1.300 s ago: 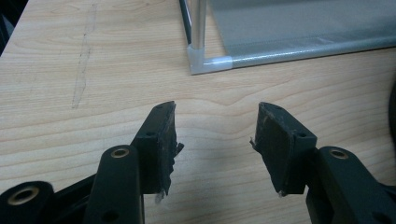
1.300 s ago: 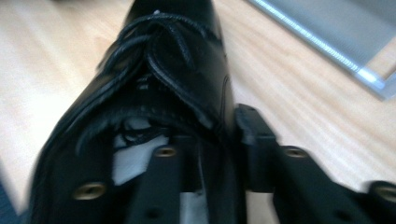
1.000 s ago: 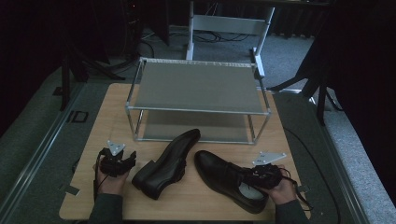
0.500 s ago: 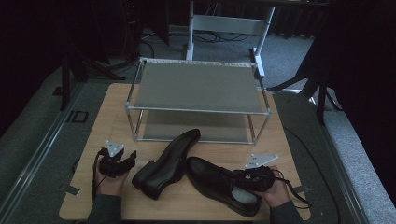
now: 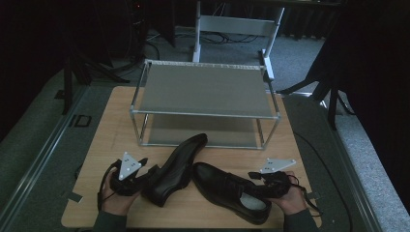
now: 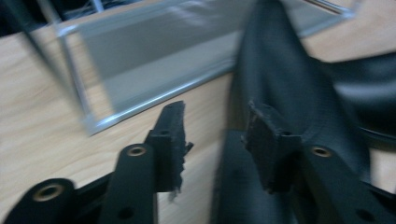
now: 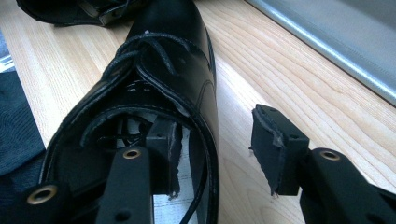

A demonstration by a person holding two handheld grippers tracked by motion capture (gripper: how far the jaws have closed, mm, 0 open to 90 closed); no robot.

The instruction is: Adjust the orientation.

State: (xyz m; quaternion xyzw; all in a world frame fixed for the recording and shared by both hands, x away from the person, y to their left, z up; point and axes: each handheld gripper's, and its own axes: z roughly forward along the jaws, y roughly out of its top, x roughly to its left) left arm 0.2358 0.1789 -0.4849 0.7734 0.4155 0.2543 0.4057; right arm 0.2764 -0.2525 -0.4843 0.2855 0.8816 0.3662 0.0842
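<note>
**Both shoes down, rack still bare**

The right gripper (image 5: pixel 263 178) has just been opening: one jaw sits inside the collar of the right shoe (image 5: pixel 231 190), the other outside, neither pressing. The left gripper (image 5: pixel 145 171) has just been closing around the heel of the left shoe (image 5: pixel 175 166), pads not yet biting. Both shoes lie near the front of the surface (image 5: pixel 111 125); the shoe rack (image 5: pixel 205 89) behind holds nothing. Shelving, by the look of it, remains entirely ahead.

The 2 shoes lie on the tabletop (image 5: pixel 121 111), before the rack (image 5: pixel 205 92). The laced shoe (image 7: pixel 154 84) has its side wall between the right gripper's (image 7: pixel 217 156) jaws, 1 jaw inside it. The other shoe (image 6: pixel 280 79) lies just ahead of the left gripper's (image 6: pixel 217 135) jaws, the rack beyond to their left.
</note>
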